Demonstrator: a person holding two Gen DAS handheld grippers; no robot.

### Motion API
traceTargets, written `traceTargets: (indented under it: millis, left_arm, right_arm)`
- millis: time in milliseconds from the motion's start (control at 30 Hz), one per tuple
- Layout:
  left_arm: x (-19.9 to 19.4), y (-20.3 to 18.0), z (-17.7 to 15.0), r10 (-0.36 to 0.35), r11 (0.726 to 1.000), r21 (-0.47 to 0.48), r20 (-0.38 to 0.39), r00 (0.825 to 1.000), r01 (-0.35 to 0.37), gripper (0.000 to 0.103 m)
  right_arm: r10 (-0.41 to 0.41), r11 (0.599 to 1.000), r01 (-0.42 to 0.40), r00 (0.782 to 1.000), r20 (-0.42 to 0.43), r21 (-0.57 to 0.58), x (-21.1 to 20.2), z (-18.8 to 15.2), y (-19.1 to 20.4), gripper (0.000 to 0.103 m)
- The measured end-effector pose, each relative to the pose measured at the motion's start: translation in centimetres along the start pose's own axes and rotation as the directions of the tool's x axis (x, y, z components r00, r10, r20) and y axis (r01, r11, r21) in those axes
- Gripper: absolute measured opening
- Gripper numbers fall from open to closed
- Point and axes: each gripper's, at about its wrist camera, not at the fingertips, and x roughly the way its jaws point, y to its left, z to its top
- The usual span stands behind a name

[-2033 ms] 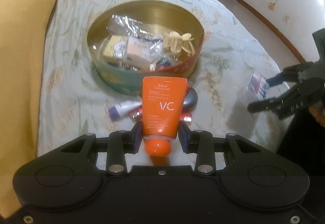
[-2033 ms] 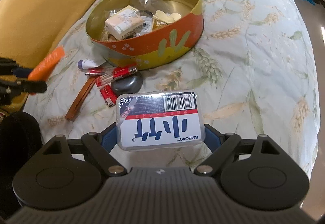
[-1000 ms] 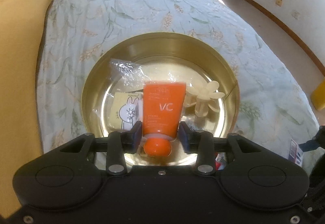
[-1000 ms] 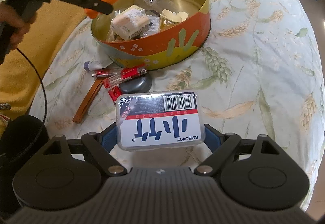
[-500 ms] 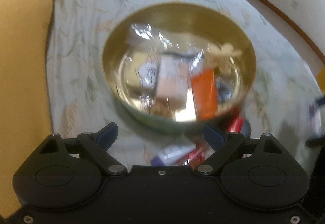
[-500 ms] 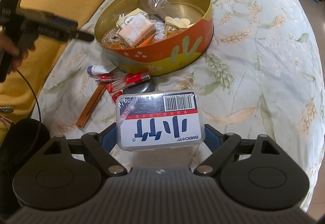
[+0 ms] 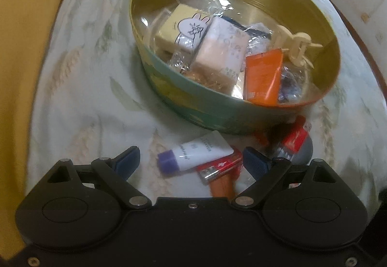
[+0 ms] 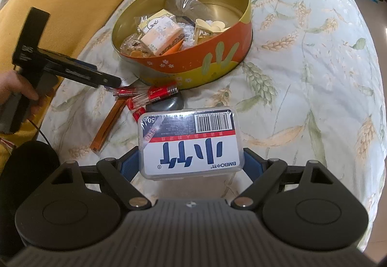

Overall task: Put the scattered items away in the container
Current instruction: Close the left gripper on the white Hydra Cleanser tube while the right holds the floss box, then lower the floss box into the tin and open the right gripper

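Note:
The round tin [image 7: 321, 25] [image 8: 217, 61] stands on the bed and holds the orange tube [image 7: 263, 78], wrapped boxes and a cream clip. My left gripper [image 7: 191, 158] is open and empty, low over a white tube with a purple cap [image 7: 193, 153] and red packets [image 7: 220, 165] lying before the tin. It also shows in the right wrist view [image 8: 106, 81], beside the red packets [image 8: 147, 94]. My right gripper [image 8: 189, 160] is shut on a clear plastic box with a white label [image 8: 189, 143], held above the bedspread short of the tin.
A grey disc [image 8: 169, 103] and a brown strip [image 8: 107, 127] lie beside the packets. A yellow blanket [image 8: 60, 0] runs along the left of the leaf-patterned bedspread [image 8: 314, 73]. The floor is beyond the bed's right edge.
My left gripper carried the orange tube over the tin, opened and dropped it in, then pulled back and down to the items before the tin. My right gripper kept its box and barely moved.

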Motion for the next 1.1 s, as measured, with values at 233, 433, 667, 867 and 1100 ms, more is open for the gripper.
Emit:
traceTargets:
  millis: [233, 433, 667, 867, 1100]
  left_arm:
    - [2.2, 0.3, -0.8, 0.019, 0.987, -0.159, 0.014, 1.000, -0.017, 0.091]
    - [2.2, 1.4, -1.4, 0.006, 0.973, -0.232, 0.041, 0.999, 0.004, 0.070]
    - [-0.8, 1.9, -2.3, -0.031, 0.981, -0.188, 0.100, 0.994, 0.050, 0.070]
    - [-3.8, 1.7, -2.9, -0.047, 0.986, -0.152, 0.150, 0.988, 0.070, 0.070]
    - [-6.1, 1.2, -4.0, -0.062, 0.991, -0.103, 0.172, 0.983, 0.080, 0.070]
  right_arm:
    - [0.002, 1.000, -0.002, 1.000, -0.013, 0.008, 0.4, -0.2, -0.1, 0.086]
    - [0.001, 1.000, 0.000, 1.000, -0.018, 0.007, 0.6, -0.4, 0.0, 0.086]
    - [-0.001, 1.000, 0.001, 1.000, -0.014, 0.006, 0.6, -0.5, 0.1, 0.086]
    - [-0.005, 1.000, 0.005, 1.000, -0.007, -0.002, 0.5, -0.3, 0.4, 0.086]
    - [-0.018, 1.000, 0.018, 1.000, 0.008, -0.010, 0.0, 0.2, 0.7, 0.086]
